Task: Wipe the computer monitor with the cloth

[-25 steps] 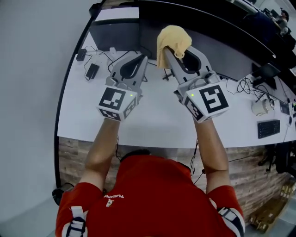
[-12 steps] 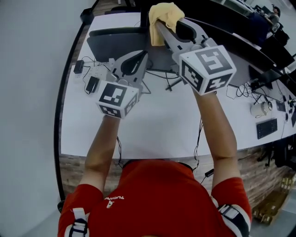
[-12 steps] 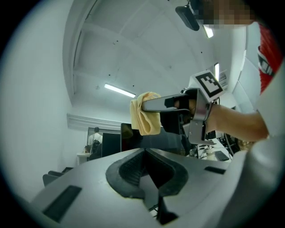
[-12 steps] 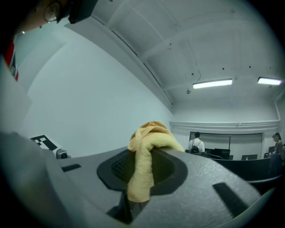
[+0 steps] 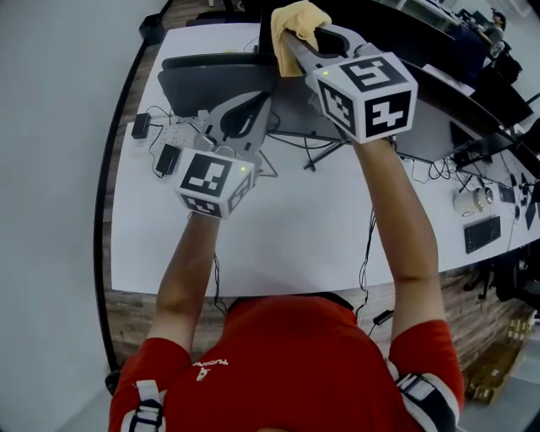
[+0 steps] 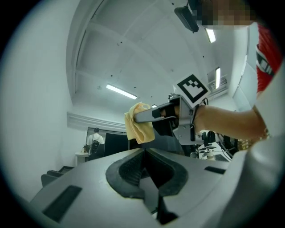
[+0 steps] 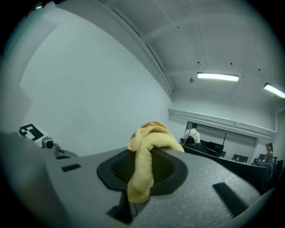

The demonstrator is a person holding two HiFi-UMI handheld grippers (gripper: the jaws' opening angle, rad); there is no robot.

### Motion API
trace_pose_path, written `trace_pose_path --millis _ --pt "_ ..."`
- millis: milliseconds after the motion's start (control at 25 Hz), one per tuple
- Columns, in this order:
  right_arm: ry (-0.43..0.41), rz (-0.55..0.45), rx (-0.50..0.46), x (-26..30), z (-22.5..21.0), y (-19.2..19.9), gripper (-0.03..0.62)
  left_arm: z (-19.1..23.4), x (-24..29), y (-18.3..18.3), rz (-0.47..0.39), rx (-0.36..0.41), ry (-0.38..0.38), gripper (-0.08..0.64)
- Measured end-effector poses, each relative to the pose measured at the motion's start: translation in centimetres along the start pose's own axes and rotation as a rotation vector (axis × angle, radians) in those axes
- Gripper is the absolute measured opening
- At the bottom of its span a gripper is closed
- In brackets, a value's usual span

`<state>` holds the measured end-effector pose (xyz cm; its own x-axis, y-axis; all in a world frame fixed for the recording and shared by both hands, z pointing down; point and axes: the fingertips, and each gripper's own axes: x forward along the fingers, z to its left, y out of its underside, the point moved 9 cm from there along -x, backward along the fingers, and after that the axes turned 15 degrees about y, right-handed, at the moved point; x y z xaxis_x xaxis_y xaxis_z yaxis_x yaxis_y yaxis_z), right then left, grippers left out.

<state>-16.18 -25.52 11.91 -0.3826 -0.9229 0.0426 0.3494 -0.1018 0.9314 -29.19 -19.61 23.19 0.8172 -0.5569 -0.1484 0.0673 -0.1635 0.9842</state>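
Clamping cloth [image 5: 297, 24], right tool [image 5: 291, 44] jaws shut on it, raised by right end of monitor [image 5: 215, 80] at counter [image 5: 278, 228] rear; cloth-monitor contact unclear. Cloth bunched over tool tips. Left tool [image 5: 257, 105] jaws together, empty, lower, before monitor. Only head view shows monitor. Right gripper view shows cloth tail hanging between jaws; left gripper view shows cloth dangling from right tool.

Your head camera looks steeply down on the tabletop [image 5: 295, 228], left claw [image 6: 144, 155] camera tilts ceilingward, right claw [image 6: 143, 117] ahead of it, cloth [image 6: 138, 127] shared by all views.
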Motion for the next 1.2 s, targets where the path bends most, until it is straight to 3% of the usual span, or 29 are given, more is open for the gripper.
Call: trace_pose_path --millis 200,720,1200 --pt "0.010 0.051 0.018 0.5 -0.8 0.8 0.074 -0.1 0.0 0.4 -0.006 -0.005 0.001 0.009" --pt "0.012 0.067 0.055 -1.5 -4.8 2.5 0.074 -2.1 2.1 0.8 0.006 0.007 -0.005 0.009" --pt "0.008 0.069 0.058 -5.9 -12.4 5.7 0.074 -6.6 7.6 0.4 0.018 0.043 -0.012 0.009"
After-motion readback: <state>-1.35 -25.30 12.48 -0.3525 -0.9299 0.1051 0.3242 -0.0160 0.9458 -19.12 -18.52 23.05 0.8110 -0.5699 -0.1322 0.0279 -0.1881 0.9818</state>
